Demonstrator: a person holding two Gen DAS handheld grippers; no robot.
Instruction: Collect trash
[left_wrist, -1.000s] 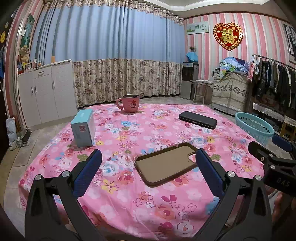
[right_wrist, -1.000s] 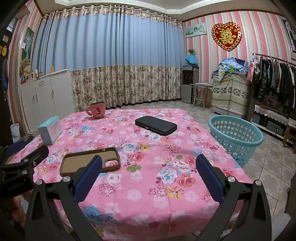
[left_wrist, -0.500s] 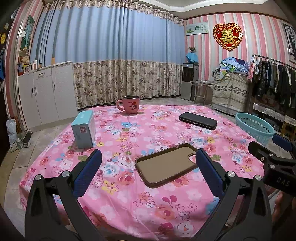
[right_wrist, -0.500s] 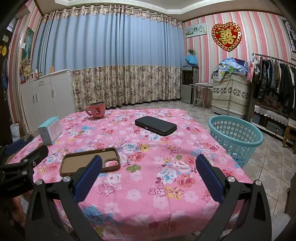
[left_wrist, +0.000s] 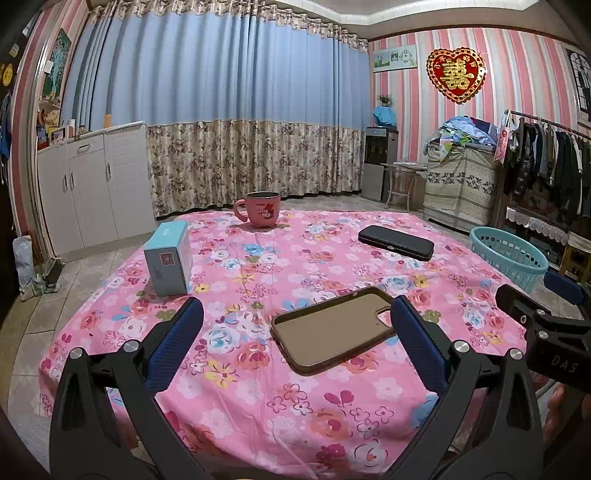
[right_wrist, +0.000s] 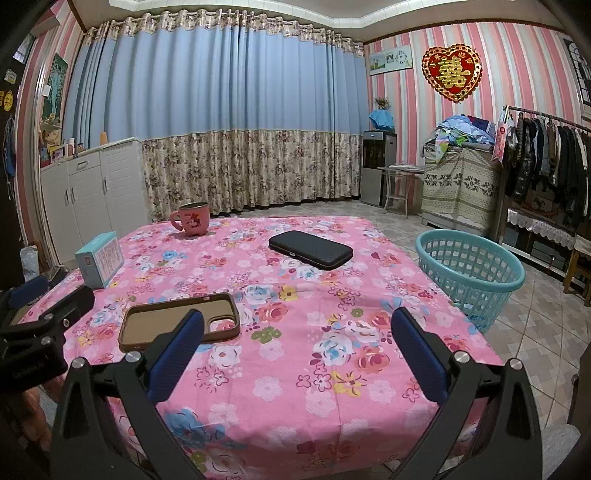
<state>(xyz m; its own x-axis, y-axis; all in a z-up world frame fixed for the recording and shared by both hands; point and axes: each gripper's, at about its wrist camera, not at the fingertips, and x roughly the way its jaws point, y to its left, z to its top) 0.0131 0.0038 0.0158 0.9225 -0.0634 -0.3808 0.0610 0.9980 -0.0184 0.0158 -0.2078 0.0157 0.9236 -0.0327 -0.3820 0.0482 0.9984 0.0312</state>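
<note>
On the table (left_wrist: 258, 387): one phone case (left_wrist: 332, 328), one black case (left_wrist: 395, 242), one box (left_wrist: 168, 258), one mug (left_wrist: 260, 214); one basket (right_wrist: 469, 273) beside it. Left claw (left_wrist: 295, 347) and right claw (right_wrist: 295, 347) gape wide, empty.

The left gripper (left_wrist: 295, 332) hung spread wide above the floral tabletop (left_wrist: 258, 387), its fingers (left_wrist: 173, 343) flanking a brown phone case (left_wrist: 332, 328).

Two hand-held black plastic grippers with forked, matte frames: the left gripper (left_wrist: 295, 339) and right gripper (right_wrist: 295, 341) each carry ribbed blue pads (left_wrist: 173, 343) on their fingers and round silver screws (left_wrist: 130, 346) at the joints. White letters "DAS" mark the right gripper's body, seen from the left wrist.
</note>
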